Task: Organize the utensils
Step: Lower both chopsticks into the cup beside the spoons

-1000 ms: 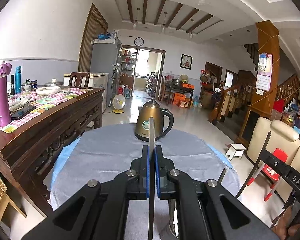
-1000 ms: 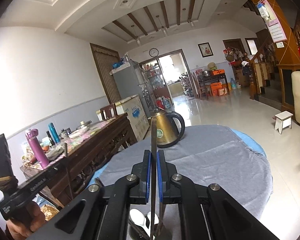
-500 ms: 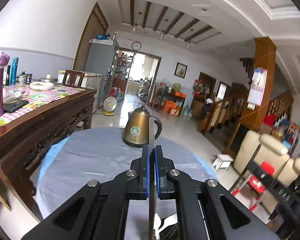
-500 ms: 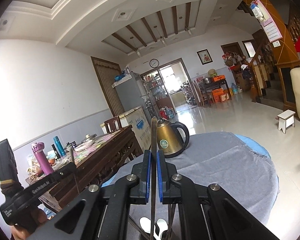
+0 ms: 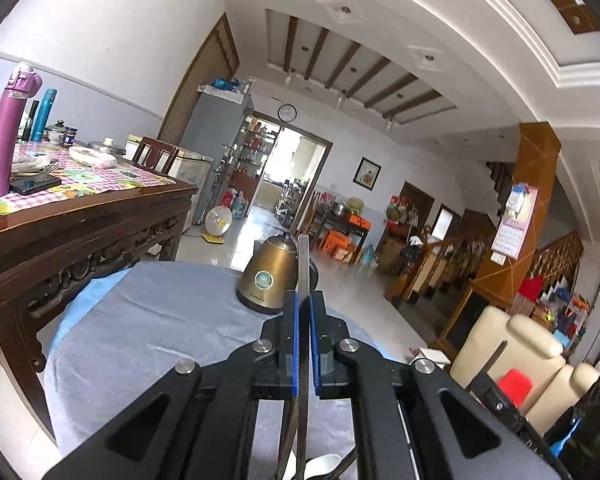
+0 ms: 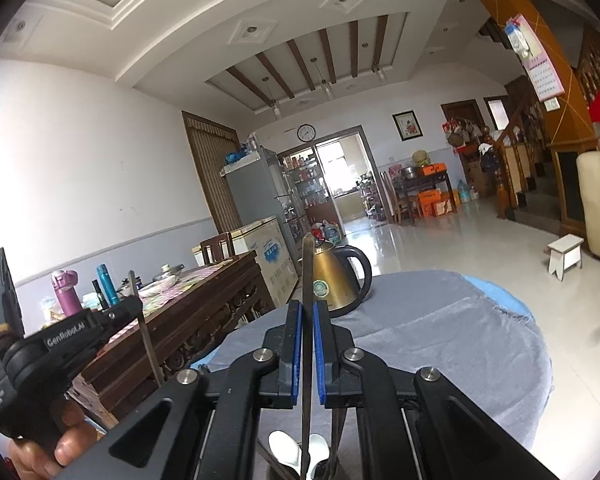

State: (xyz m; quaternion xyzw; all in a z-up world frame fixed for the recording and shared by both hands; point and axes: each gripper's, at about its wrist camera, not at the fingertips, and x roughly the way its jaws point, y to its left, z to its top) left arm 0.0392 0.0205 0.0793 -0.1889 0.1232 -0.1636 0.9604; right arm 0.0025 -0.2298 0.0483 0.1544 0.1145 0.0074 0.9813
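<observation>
Left gripper point(image 5: 302, 344): clamps a chopstick point(image 5: 303, 264) upright, frame centre. Right gripper point(image 6: 307, 352): clamps another chopstick point(image 6: 308, 276) likewise. Holder with white spoons point(image 6: 288, 450): bottom centre, underneath. Lower yours straight, clearing those spoons. Kettle point(image 6: 336, 280): beyond.

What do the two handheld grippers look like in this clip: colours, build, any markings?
Both are matte black plastic. The right gripper and left gripper have angular linkage arms with triangular cut-outs, silver pivot bolts and blue pads lining the finger faces. Seen from the right wrist camera, the left unit's pistol-style body reads "GenRobot.AI" in white, with smaller white lettering on the grip. A bare hand holds it; no sleeve or cable is visible.
</observation>
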